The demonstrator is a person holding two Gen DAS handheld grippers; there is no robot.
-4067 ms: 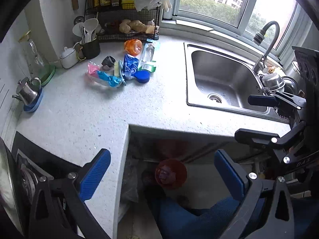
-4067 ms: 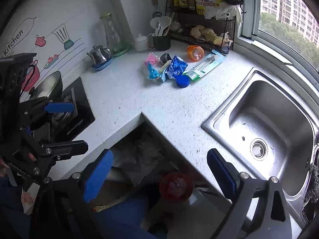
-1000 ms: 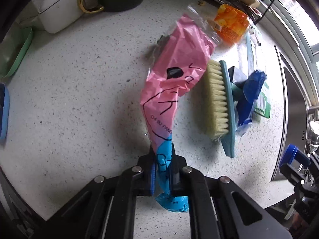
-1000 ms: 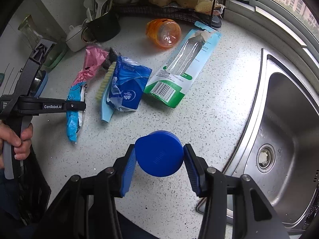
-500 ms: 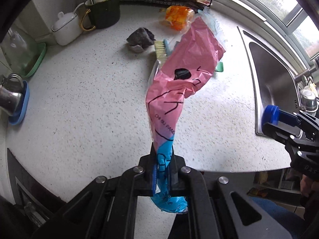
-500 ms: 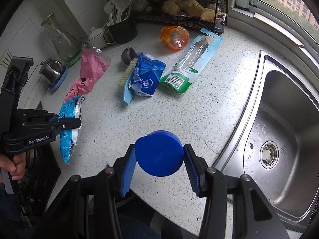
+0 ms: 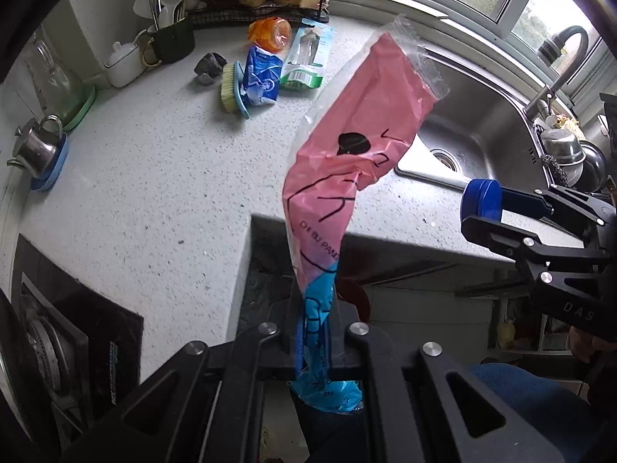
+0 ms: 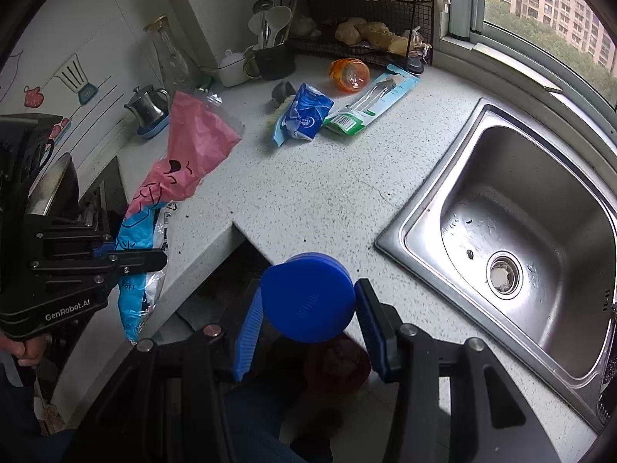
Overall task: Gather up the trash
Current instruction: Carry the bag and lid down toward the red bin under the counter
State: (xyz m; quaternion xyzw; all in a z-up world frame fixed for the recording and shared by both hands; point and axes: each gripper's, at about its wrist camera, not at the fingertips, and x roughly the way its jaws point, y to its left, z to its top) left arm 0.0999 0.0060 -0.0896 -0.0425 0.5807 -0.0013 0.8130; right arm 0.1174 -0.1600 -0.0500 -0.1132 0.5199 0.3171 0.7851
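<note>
My left gripper [image 7: 314,332] is shut on the blue end of a long pink and blue plastic wrapper [image 7: 358,146], which stands up over the inner corner of the counter. In the right wrist view the same wrapper [image 8: 193,146] hangs from the left gripper [image 8: 127,254] at the left edge. My right gripper [image 8: 308,320] is shut on a round blue lid [image 8: 308,297], also seen at the right of the left wrist view as the blue lid [image 7: 482,202]. Below both, a reddish bin [image 8: 335,362] sits dimly on the floor in the gap under the counter.
Far on the speckled counter [image 7: 154,177] lie a blue packet [image 7: 262,77], a scrub brush [image 7: 231,92], a green-backed blister pack [image 7: 308,58], an orange cup [image 7: 270,32] and a dark crumpled lump [image 7: 210,65]. The steel sink [image 8: 520,223] lies right, a stove [image 7: 58,347] left.
Both grippers pulled back from the far counter toward the inner corner and rose, carrying the wrapper and the lid. The remaining litter now lies farther away.
</note>
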